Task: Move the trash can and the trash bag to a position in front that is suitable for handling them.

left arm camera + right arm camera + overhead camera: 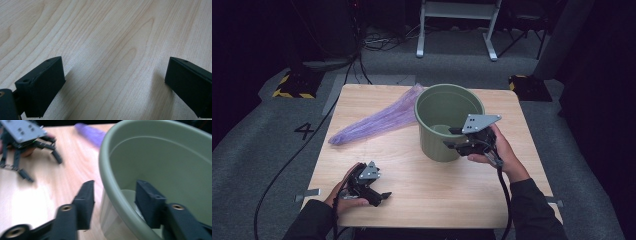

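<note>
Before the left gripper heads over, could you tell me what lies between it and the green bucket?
In the high view, only bare wooden table lies between the left gripper and the green bucket.

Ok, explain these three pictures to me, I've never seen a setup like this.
There is no robot here: a person holds a hand-held clamp tool, a gripper, in each hand. The wide picture comes from a camera above the wooden table. It shows the left gripper low over the table near the front edge and the right gripper at the green bucket. A purple bag lies stretched out left of the bucket.

The other two pictures come from cameras riding on the grippers. The left one looks past its open jaws at bare wood. The right one shows its jaws straddling the bucket's rim, one inside, one outside; the pads do not yet seem to press on it.
</note>
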Tool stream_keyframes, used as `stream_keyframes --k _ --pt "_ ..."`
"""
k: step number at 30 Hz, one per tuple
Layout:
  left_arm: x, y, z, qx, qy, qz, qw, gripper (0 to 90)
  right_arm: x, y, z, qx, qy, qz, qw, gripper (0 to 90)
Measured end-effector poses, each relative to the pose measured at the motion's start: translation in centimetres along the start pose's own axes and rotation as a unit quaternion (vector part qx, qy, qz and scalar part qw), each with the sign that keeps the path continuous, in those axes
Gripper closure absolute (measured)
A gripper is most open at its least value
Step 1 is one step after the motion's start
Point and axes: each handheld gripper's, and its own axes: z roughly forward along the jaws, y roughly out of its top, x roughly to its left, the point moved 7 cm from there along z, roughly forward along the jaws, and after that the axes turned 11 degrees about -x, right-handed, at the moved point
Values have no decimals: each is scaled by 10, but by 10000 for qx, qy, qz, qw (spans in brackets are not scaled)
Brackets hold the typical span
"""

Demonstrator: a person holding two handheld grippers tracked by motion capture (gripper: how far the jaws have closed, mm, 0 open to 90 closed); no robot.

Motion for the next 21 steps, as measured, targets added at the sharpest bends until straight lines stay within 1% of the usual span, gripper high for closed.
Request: stream_keyframes --k 1,2,3,4,5,7,11,13,15,16,17,18,19,20,21 --pt "0 0 0 0 2 -3 10000 23 1 0 2 76 55 -65 9999 566" --pt "0 0 0 1 4 1 10000 23 0 0 6 126 65 -128 9998 652" --pt "0 0 0 1 4 1 10000 23 0 0 6 126 65 -128 9998 652" --pt "0 0 0 -1 5 -1 10000 23 2 3 7 114 167 -134 9997 720" --pt "0 0 0 -1 5 0 10000 23 3 3 7 126 225 -165 9995 733" --pt "0 0 0 -1 5 -1 10000 23 5 4 8 120 287 -202 9993 750" --pt "0 0 0 0 2 1 10000 23 10 6 8 142 304 -270 9991 755" --pt "0 0 0 0 1 3 10000 22 14 7 8 150 330 -288 9989 758" --pt "0 0 0 0 1 4 10000 23 19 8 7 165 381 -373 9984 760" --pt "0 0 0 0 1 4 10000 22 19 8 7 165 381 -373 9984 760" --pt "0 0 0 0 2 4 10000 22 26 9 5 171 454 -431 9979 761" --pt "0 0 0 -1 2 2 10000 22 26 9 5 171 454 -431 9979 761" --pt "0 0 0 -1 4 0 10000 22 33 8 1 148 499 -480 9975 761" --pt "0 0 0 -1 4 0 10000 22 33 8 1 148 499 -480 9975 761" --pt "0 0 0 -3 2 2 10000 22 36 8 0 132 505 -493 9974 761"
